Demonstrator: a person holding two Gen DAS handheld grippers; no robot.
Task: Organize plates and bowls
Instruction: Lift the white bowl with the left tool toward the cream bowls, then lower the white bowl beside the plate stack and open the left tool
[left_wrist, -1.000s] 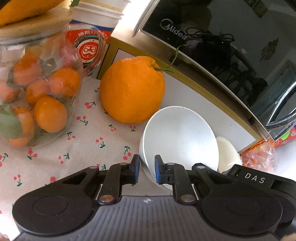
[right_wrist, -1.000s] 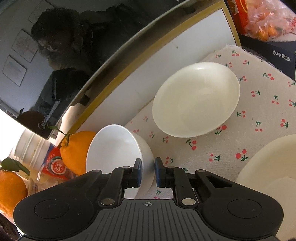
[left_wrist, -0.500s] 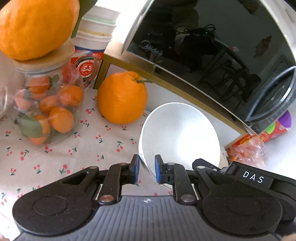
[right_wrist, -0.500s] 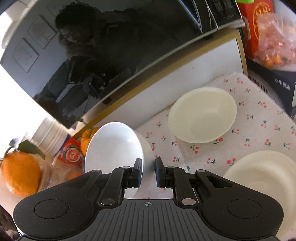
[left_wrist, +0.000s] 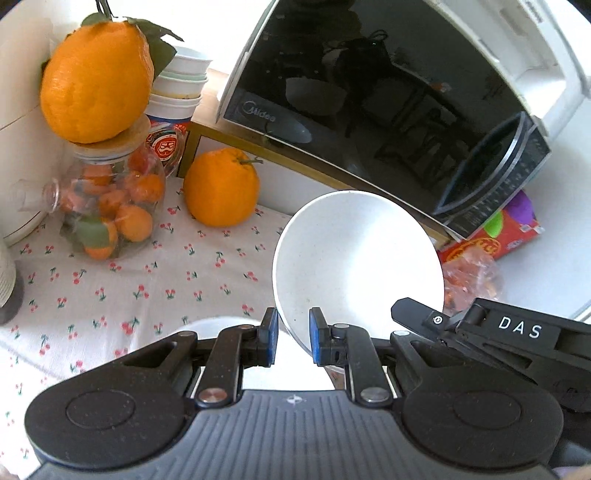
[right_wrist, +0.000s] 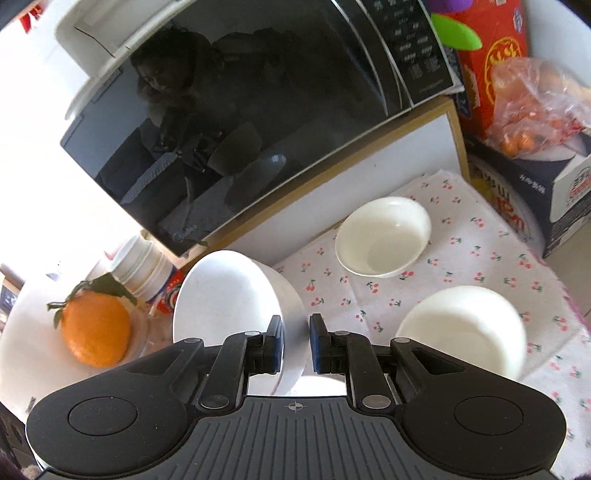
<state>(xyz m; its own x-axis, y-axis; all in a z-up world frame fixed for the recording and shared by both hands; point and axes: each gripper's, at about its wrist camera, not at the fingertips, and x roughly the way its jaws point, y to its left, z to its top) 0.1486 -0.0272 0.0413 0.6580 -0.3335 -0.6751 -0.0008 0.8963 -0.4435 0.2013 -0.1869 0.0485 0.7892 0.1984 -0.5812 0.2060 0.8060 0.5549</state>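
A white bowl is held tilted in the air, its rim between both grippers' fingers. My left gripper is shut on its near rim. My right gripper is shut on the opposite rim of the same bowl. On the cherry-print cloth, a second cream bowl sits upright near the microwave stand. A cream plate or shallow dish lies at the right. A white dish edge shows just below the left fingers.
A black Midea microwave stands on a white stand behind. A large orange, a jar of small oranges topped by another orange, stacked cups, a bag of snacks and boxes surround the cloth.
Both grippers have lifted the white bowl up and away from the cloth; the table objects look smaller and farther below. Both grips are unchanged.
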